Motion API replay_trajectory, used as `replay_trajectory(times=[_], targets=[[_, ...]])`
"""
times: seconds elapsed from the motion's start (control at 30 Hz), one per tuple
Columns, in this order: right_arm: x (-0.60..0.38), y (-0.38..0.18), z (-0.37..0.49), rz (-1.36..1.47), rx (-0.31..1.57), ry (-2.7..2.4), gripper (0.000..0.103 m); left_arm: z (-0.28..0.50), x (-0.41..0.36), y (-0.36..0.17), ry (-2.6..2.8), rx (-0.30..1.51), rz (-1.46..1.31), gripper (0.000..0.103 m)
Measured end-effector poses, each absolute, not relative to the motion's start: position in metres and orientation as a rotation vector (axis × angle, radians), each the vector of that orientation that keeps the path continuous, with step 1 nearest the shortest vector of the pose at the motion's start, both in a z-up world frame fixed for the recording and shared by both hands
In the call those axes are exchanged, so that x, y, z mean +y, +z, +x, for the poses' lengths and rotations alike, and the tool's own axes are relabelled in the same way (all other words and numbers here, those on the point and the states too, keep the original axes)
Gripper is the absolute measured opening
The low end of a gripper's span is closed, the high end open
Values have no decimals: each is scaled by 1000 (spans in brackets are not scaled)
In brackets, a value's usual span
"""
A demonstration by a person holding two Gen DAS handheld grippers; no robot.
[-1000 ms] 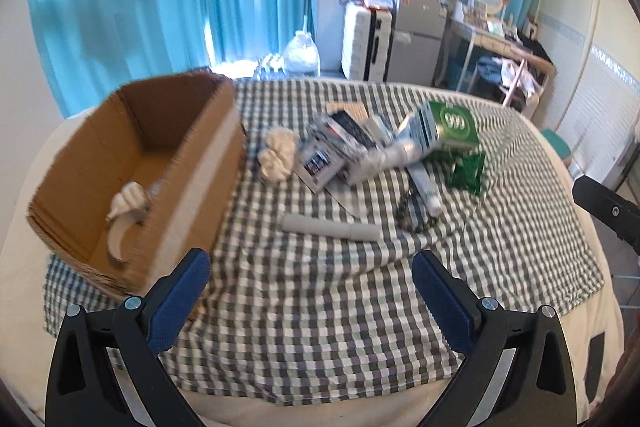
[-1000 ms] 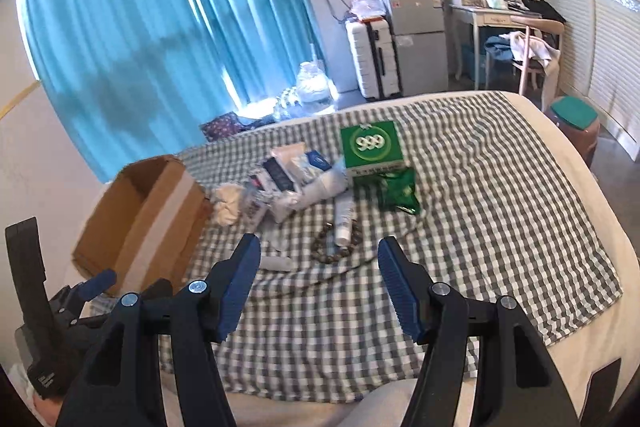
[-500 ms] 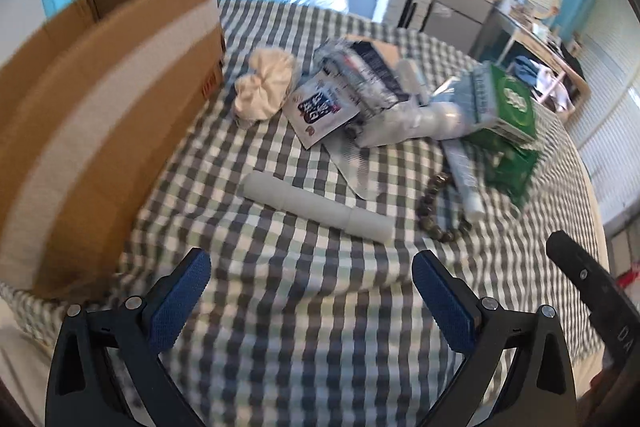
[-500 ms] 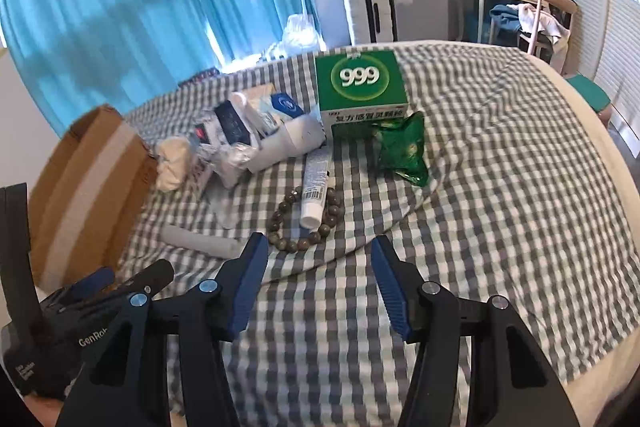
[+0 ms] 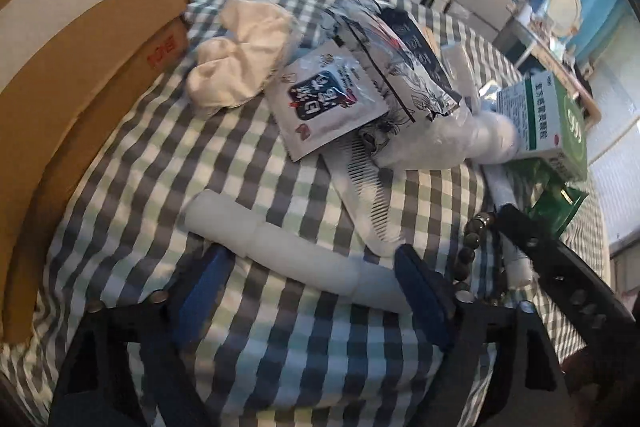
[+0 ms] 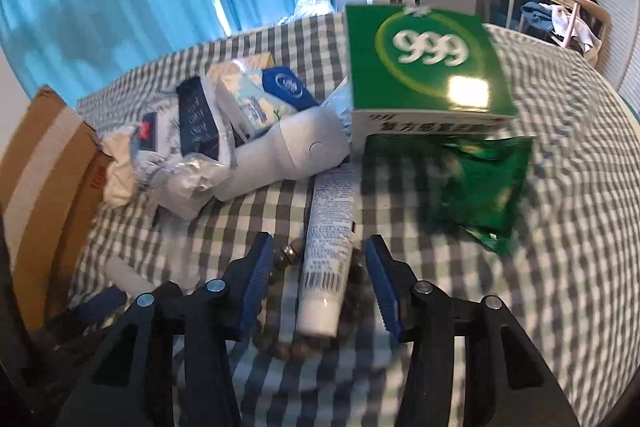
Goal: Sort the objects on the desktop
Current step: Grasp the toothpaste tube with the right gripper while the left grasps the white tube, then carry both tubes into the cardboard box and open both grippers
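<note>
- Two grippers low over the checked cloth (image 5: 132, 163).
- My left gripper (image 5: 310, 267): jaws apart, just been closing, straddling the white cylinder (image 5: 288, 251); pads not pressing it.
- My right gripper (image 6: 318, 267): jaws apart, just been closing, either side of the white tube (image 6: 328, 251), which lies on the bead bracelet (image 6: 288, 255).
- Green box (image 6: 424, 67) beyond the tube; cardboard box (image 5: 80, 67) left of the cylinder.

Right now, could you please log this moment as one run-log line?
left gripper: closing, astride white tube, no grip | right gripper: closing, astride printed tube, no grip | cardboard box: nearby
</note>
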State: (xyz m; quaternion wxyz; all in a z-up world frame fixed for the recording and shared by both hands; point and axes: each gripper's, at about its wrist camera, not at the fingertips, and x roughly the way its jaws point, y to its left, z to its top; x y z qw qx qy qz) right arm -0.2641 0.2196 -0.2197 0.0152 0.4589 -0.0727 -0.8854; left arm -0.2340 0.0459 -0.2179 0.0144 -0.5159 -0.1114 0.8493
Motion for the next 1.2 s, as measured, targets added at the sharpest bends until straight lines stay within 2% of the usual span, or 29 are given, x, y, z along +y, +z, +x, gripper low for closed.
replay_trajectory(times=[0.03, 0.1, 0.13, 0.17, 0.2, 0.23, 0.3, 0.37, 0.73, 0.93, 1.2], targets=[[218, -225, -267, 1466, -213, -2741, 44, -236, 47, -218, 2641, -341, -1603, 81], [220, -231, -269, 1497, -251, -2733, 43, -236, 46, -216, 2643, -347, -1601, 68], [223, -231, -267, 1488, -280, -2733, 37, -235, 45, -216, 2642, -351, -1598, 65], [224, -230, -266, 1493, -270, -2735, 25, -233, 44, -215, 2632, -357, -1591, 52], [224, -230, -265, 1501, -248, -2743, 25, -232, 43, -214, 2602, -372, -1580, 38], [225, -229, -262, 1504, -238, -2746, 24, -230, 43, -212, 2606, -357, -1574, 35], [228, -227, -256, 1496, -263, -2753, 24, -227, 41, -210, 2593, -315, -1567, 16], [229, -221, -246, 1473, -257, -2764, 24, -221, 35, -204, 2568, -337, -1536, 10], [236, -175, -188, 1371, -315, -2795, 24, -185, 26, -161, 2541, -317, -1452, 10], [224, -134, -159, 1264, -324, -2819, 24, -165, 46, -117, 2539, -215, -1352, 10], [203, -84, -129, 1136, -315, -2830, 24, -147, 41, -66, 2584, -225, -1216, 10]])
